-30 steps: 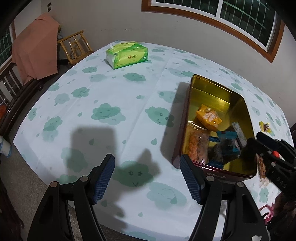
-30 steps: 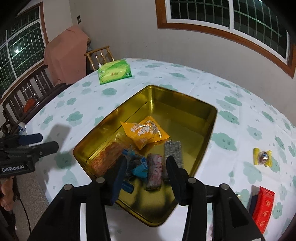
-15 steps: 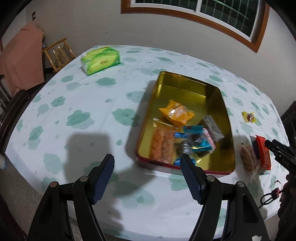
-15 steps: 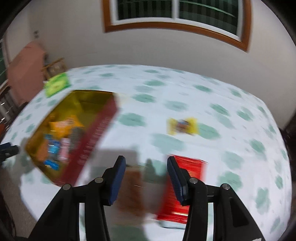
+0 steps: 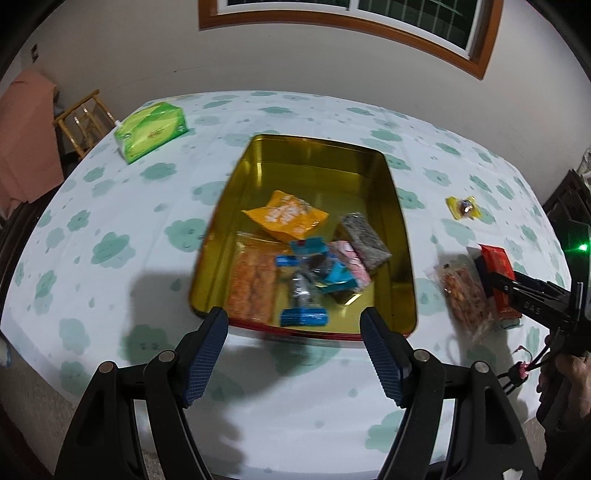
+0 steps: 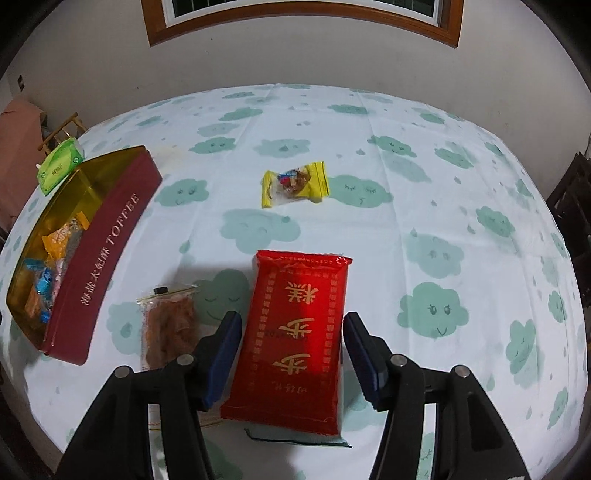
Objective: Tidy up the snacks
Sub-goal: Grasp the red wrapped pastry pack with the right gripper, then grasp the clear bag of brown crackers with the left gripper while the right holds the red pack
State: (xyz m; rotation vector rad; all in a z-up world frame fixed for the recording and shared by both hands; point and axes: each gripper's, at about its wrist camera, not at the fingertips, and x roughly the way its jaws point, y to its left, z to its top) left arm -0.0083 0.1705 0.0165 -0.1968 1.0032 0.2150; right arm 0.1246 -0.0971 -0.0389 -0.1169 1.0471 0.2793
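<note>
Room: white wall, wood-framed window (image 5: 354, 14) at top, dark outside. Wooden chair (image 5: 83, 123) and a pink cloth (image 5: 26, 136) over furniture at the far left.

Surface (image 6: 369, 236): round, white cloth with green smiling-cloud print.

Tin (image 5: 325, 177): rectangular, gold inside, maroon outside with "TOFFEE" lettering on the side wall, lid off. It sits mid-surface, directly ahead of the left tool (image 5: 293, 352). Inside, bunched at the near end: 1 orange pouch (image 5: 284, 218), 1 clear pack of orange crisps (image 5: 253, 284), 1 grey speckled bar (image 5: 365, 240), 1 pink pack, several blue wrappers overlapping; exact blue count unclear.

Outside the tin, 3 snacks on the cloth:
- 1 red packet (image 6: 295, 332), gold characters, flat, lying lengthwise between the fingers of the right tool (image 6: 291, 354)
- 1 clear pack of brown snack (image 6: 168, 325), just left of the red packet, between it and the tin
- 1 small yellow-wrapped candy (image 6: 295, 182), farther out, well apart from the rest

1 green tissue pack (image 5: 151, 131) at the far left edge, near the chair.

Tools: 2, black frames, blue pads.
- Left: jaws wide apart, nothing between them, hanging above the near edge of the surface.
- Right: jaws have just been opening; they straddle the red packet with a visible gap on each side, no pad contact, nothing gripped.
</note>
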